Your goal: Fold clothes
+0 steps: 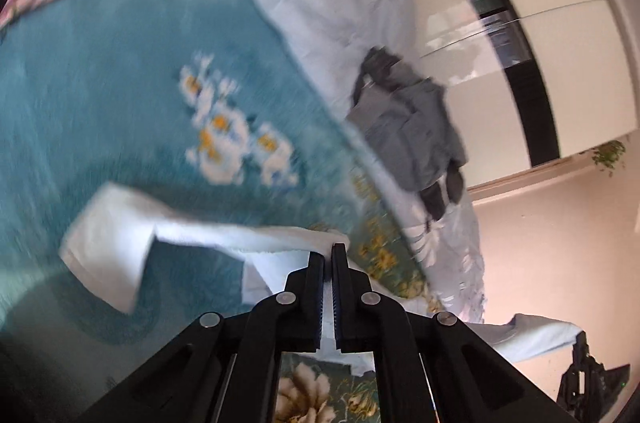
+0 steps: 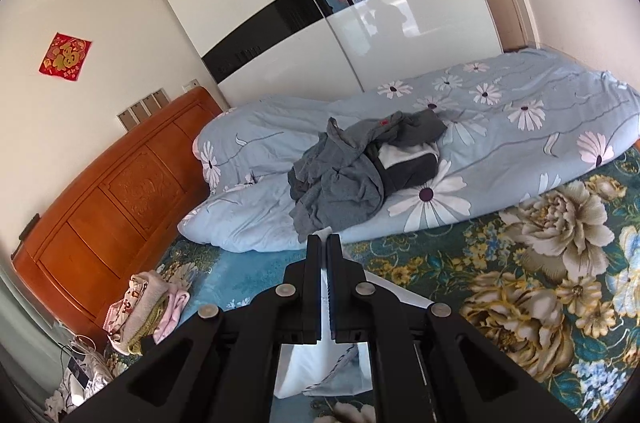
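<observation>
Downward-tilted, both grippers pinch the same white garment [image 1: 120, 247]: the left gripper [image 1: 328, 255] has its fingers closed on its edge over the blue floral bedspread [image 1: 120, 83], the right gripper [image 2: 324, 243] likewise. Farther off, crumpled grey clothes [image 2: 344, 179] lie on a soft daisy-print duvet [image 2: 500, 127].

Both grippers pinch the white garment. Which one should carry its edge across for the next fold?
Probably left. The left gripper pinches the white garment where it trails freely over open blue bedding; the right gripper faces the grey clothes pile.
</observation>
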`<action>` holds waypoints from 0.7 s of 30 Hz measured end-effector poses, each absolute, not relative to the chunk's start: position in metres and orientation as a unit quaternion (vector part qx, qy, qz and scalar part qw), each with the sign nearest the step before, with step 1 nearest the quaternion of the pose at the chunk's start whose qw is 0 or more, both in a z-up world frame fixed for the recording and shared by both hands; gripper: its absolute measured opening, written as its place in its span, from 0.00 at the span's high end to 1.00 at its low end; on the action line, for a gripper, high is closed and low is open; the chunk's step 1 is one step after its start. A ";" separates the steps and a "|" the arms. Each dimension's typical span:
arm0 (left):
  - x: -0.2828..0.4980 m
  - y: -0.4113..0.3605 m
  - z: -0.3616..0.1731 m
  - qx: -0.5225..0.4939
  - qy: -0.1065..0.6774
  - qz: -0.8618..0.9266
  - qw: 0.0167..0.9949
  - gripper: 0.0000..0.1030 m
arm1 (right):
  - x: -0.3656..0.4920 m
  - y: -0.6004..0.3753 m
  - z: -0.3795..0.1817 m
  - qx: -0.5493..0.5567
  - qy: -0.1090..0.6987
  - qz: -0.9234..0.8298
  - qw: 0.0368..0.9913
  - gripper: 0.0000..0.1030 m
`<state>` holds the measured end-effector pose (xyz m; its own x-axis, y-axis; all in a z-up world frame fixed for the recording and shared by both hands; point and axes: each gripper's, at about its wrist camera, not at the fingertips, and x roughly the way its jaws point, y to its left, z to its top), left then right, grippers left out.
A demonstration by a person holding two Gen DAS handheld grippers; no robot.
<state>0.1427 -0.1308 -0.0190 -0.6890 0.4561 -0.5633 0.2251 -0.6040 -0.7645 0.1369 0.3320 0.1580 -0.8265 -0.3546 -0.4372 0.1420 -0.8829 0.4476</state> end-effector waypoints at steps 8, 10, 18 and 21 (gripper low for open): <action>0.222 -0.168 0.146 -0.196 -0.369 0.899 0.130 0.96 | 0.175 0.333 0.234 0.156 -0.207 -0.952 0.164 0.98; 0.249 -0.169 0.164 -0.175 -0.351 0.910 0.131 0.96 | 0.192 0.336 0.243 0.143 -0.202 -0.955 0.163 0.98; 0.289 -0.172 0.211 -0.131 -0.293 0.936 0.142 0.96 | 0.246 0.356 0.288 0.085 -0.177 -0.967 0.164 0.98; 0.266 -0.167 0.199 -0.163 -0.291 0.933 0.135 0.96 | 0.236 0.359 0.300 0.078 -0.171 -0.969 0.161 0.98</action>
<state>0.2665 -0.1670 0.1989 -0.9109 0.3459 -0.2251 -0.1565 -0.7942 -0.5871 0.2358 0.3594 0.2996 -0.9362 -0.3379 -0.0969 0.2846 -0.8903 0.3556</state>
